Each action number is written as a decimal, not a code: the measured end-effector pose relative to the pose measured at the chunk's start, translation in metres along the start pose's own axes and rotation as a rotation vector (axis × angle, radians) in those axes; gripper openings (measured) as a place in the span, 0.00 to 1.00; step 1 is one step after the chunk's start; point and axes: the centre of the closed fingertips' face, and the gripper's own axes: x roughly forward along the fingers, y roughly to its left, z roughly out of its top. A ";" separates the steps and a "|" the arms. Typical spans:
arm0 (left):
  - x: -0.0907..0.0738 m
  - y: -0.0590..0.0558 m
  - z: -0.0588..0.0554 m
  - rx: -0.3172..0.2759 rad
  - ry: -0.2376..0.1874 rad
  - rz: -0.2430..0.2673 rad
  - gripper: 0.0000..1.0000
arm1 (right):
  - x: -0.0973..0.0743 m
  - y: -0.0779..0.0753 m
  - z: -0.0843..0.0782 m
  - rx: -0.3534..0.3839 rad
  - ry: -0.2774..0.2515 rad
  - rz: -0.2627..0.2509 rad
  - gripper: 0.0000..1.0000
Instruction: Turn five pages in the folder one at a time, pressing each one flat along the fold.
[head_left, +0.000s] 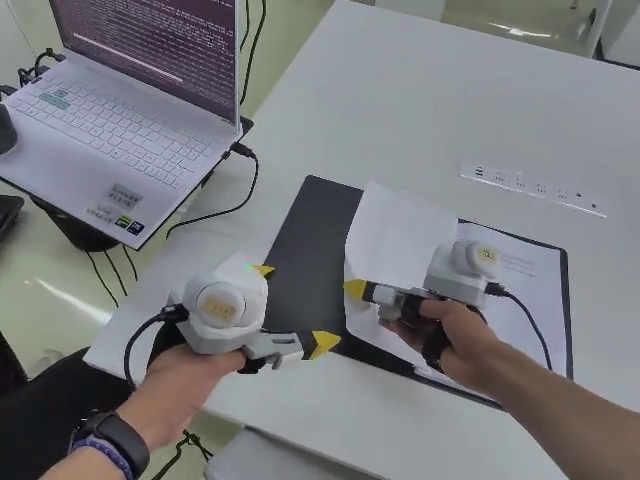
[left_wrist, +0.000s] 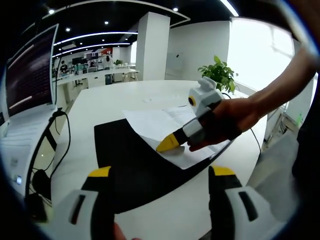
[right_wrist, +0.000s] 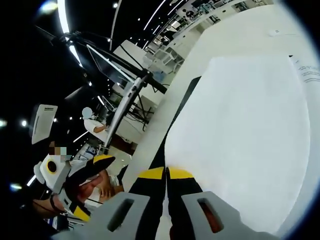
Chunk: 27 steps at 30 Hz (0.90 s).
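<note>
Your right gripper (head_left: 355, 290) sits right of centre in the head view, its jaws clenched on the lower left edge of a white page (head_left: 400, 240). The page is lifted and curls up off the black folder (head_left: 305, 270), which lies open on the white counter (head_left: 420, 90) at mid-frame. In the right gripper view the two yellow tips (right_wrist: 165, 173) meet at the bottom centre, with the sheet (right_wrist: 240, 130) spreading to the upper right and the folder's dark strip (right_wrist: 182, 105) along its left.

Your left gripper (head_left: 292, 306) hangs at the lower left of the head view, jaws released and wide apart, holding nothing, just off the folder's near corner. From its own view (left_wrist: 161, 171) the folder (left_wrist: 130, 160) lies ahead between the tips.

The sheet under the raised page carries printed lines at the right of the head view — too small to read. The laptop (head_left: 110, 120) at the upper left shows rows of screen text and palm-rest stickers — also illegible.
</note>
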 end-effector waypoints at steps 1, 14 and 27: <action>-0.001 0.001 -0.001 -0.005 -0.001 0.004 0.77 | 0.002 -0.003 0.000 0.007 0.001 -0.005 0.00; 0.000 -0.001 -0.007 -0.040 -0.007 0.001 0.77 | 0.020 -0.026 -0.014 0.039 0.025 -0.085 0.00; 0.004 -0.002 -0.017 -0.067 0.010 -0.001 0.77 | 0.034 -0.016 -0.023 0.071 0.034 -0.037 0.17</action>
